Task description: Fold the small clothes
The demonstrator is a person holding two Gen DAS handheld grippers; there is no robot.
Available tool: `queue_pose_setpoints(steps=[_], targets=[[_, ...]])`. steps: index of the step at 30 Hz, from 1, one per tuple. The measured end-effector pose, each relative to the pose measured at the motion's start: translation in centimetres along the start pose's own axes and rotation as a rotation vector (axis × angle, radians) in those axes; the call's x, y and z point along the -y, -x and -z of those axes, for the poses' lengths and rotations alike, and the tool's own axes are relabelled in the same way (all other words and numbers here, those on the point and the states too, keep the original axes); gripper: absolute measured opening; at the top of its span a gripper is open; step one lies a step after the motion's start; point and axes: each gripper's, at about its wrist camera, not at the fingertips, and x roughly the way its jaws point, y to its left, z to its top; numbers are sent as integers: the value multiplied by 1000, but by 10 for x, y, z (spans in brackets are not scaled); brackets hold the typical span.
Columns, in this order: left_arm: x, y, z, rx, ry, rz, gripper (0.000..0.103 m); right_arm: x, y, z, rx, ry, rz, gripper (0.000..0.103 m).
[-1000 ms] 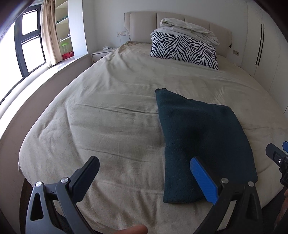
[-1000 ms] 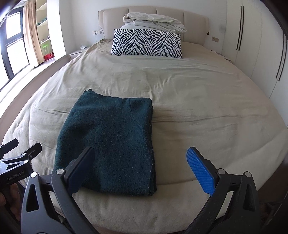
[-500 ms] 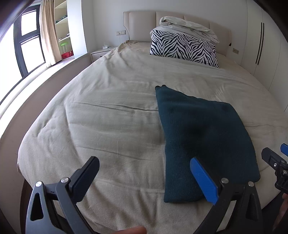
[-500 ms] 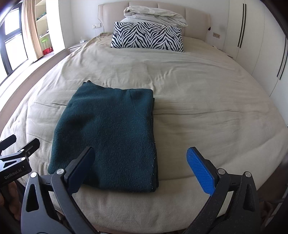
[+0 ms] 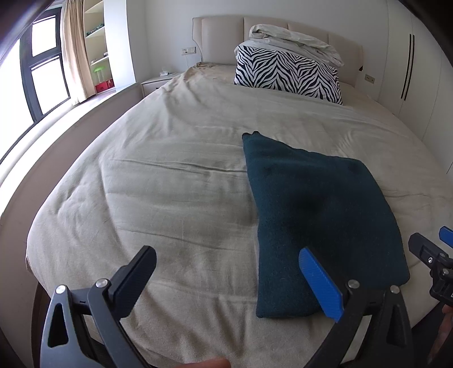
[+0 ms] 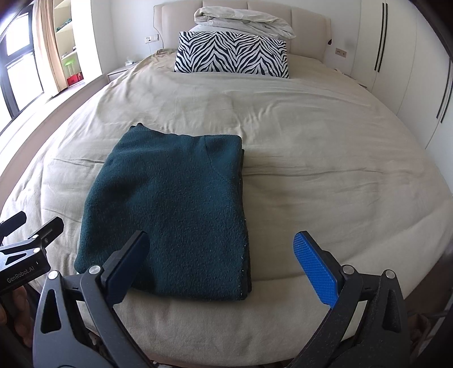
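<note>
A dark green knitted garment [image 6: 175,203] lies folded into a flat rectangle near the foot of the beige bed [image 6: 325,147]; it also shows in the left wrist view [image 5: 320,215]. My left gripper [image 5: 226,271] is open and empty, held above the bed's near edge to the garment's left. My right gripper [image 6: 220,254] is open and empty, held above the garment's near right corner. Neither touches the cloth. Each gripper shows at the edge of the other's view.
A zebra-print pillow [image 6: 232,55] with a crumpled pale duvet [image 6: 243,22] on it stands at the headboard. A window and shelves are at the left, a bedside table [image 5: 157,83] beside the bed, white wardrobes [image 6: 396,56] at the right.
Both grippers have risen and drawn back a little from the bed, staying open. The folded garment has not moved.
</note>
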Motion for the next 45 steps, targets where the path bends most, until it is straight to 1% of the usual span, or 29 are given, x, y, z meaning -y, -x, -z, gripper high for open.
queue_pose_setpoints(steps=[45], targets=[[2, -3, 4, -5, -5, 3, 103, -3, -2, 3, -9, -7, -2, 103]])
